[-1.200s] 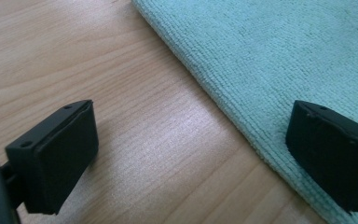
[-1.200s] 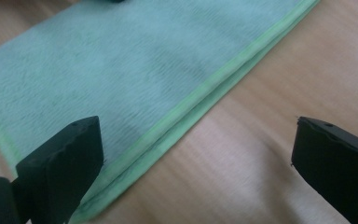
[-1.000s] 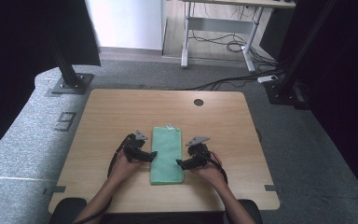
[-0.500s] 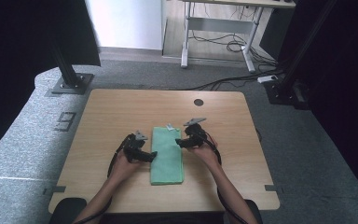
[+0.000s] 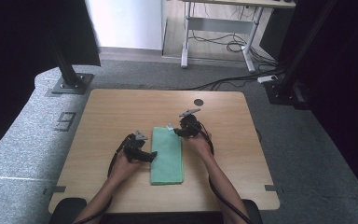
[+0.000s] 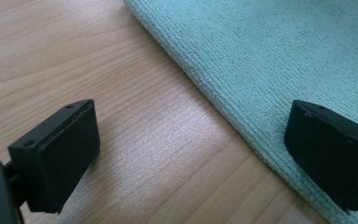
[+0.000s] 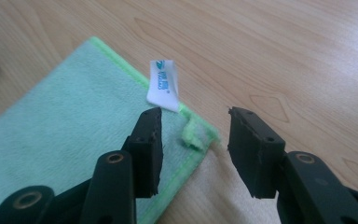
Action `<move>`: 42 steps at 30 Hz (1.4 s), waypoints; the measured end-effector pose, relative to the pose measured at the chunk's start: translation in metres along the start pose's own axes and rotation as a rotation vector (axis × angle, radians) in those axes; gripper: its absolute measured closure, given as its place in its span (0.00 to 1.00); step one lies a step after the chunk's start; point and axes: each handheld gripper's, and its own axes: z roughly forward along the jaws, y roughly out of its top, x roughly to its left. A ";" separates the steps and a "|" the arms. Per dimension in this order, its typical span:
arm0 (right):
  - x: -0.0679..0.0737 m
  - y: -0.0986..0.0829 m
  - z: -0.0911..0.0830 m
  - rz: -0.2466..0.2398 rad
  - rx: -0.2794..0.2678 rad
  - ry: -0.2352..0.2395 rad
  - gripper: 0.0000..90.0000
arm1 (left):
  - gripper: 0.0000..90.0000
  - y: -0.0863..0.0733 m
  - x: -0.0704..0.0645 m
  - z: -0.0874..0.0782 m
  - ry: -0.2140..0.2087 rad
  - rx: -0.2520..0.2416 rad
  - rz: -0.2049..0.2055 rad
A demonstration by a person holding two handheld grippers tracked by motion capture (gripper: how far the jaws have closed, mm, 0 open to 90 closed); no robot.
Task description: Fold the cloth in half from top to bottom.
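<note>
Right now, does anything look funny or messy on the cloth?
A little. At the far right corner of the cloth a small loop of the green hem sticks up, and the white tag beside it stands curled instead of lying flat. The right tongs are open around that corner. The rest of the cloth lies folded and neat.

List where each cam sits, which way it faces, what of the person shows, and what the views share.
High view: above the person's side, looking forward and down on the table; forearms, left gripper, right gripper.
Left gripper view: along its open jaws at the green cloth's long edge.
Right gripper view: along its open jaws at the cloth's corner and white tag.
Shared: cloth and wooden tabletop.
</note>
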 end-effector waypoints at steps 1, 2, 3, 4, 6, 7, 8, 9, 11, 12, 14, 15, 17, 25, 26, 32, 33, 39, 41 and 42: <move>-0.001 0.000 0.003 -0.003 0.009 -0.004 0.60 | 0.04 0.000 0.000 0.000 0.000 0.000 0.001; -0.001 0.000 0.005 -0.006 0.016 -0.008 0.60 | 0.04 0.000 0.000 0.000 0.000 0.001 0.000; -0.001 0.000 0.005 -0.006 0.016 -0.008 0.60 | 0.04 0.000 0.000 0.000 0.000 0.001 0.000; -0.002 0.000 0.008 -0.009 0.021 -0.007 0.60 | 0.04 0.000 0.000 0.000 0.000 0.001 0.000; -0.004 -0.003 0.014 -0.025 0.039 -0.008 0.57 | 0.04 0.000 0.000 0.000 0.000 0.001 -0.001; -0.005 -0.003 0.016 -0.033 0.044 -0.009 0.57 | 0.04 0.000 0.000 0.000 0.000 0.001 -0.001; -0.006 -0.004 0.018 -0.033 0.044 -0.002 0.58 | 0.04 0.000 0.000 0.000 0.000 0.001 -0.001; -0.008 -0.005 0.018 -0.022 0.040 0.016 0.60 | 0.04 0.000 0.000 0.000 0.000 0.002 -0.002; -0.011 -0.006 0.018 -0.015 0.034 0.034 0.63 | 0.05 0.001 -0.001 -0.002 -0.007 0.018 0.001; -0.011 -0.006 0.018 -0.015 0.035 0.036 0.65 | 0.06 0.001 -0.002 -0.004 -0.014 0.026 0.009; -0.012 -0.006 0.017 -0.013 0.035 0.043 0.70 | 0.07 0.001 -0.003 -0.004 -0.016 0.028 0.010; -0.012 -0.006 0.017 -0.015 0.036 0.047 0.73 | 0.07 0.000 -0.003 -0.004 -0.017 0.025 0.012; -0.010 -0.004 0.017 -0.010 0.048 0.057 0.79 | 0.07 0.000 -0.003 -0.004 -0.017 0.023 0.013; 0.003 0.003 0.016 -0.054 0.091 0.031 0.94 | 0.07 -0.003 -0.004 -0.004 -0.010 -0.002 0.010; 0.005 0.003 0.014 -0.066 0.081 0.030 0.94 | 0.07 -0.003 -0.004 -0.004 -0.010 -0.002 0.010; 0.013 0.008 -0.006 -0.100 0.023 0.042 0.94 | 0.07 -0.003 -0.004 -0.004 -0.006 -0.002 0.010; 0.014 0.009 -0.011 -0.111 0.007 0.046 0.94 | 0.07 -0.003 -0.004 -0.004 -0.007 -0.002 0.010; 0.028 0.011 -0.035 -0.161 -0.049 0.071 0.94 | 0.07 -0.004 -0.005 -0.004 -0.004 -0.003 0.009; 0.031 0.011 -0.043 -0.167 -0.061 0.082 0.94 | 0.07 -0.004 -0.005 -0.004 -0.003 -0.003 0.007; 0.033 0.010 -0.047 -0.169 -0.066 0.086 0.94 | 0.07 -0.004 -0.005 -0.004 -0.003 -0.002 0.007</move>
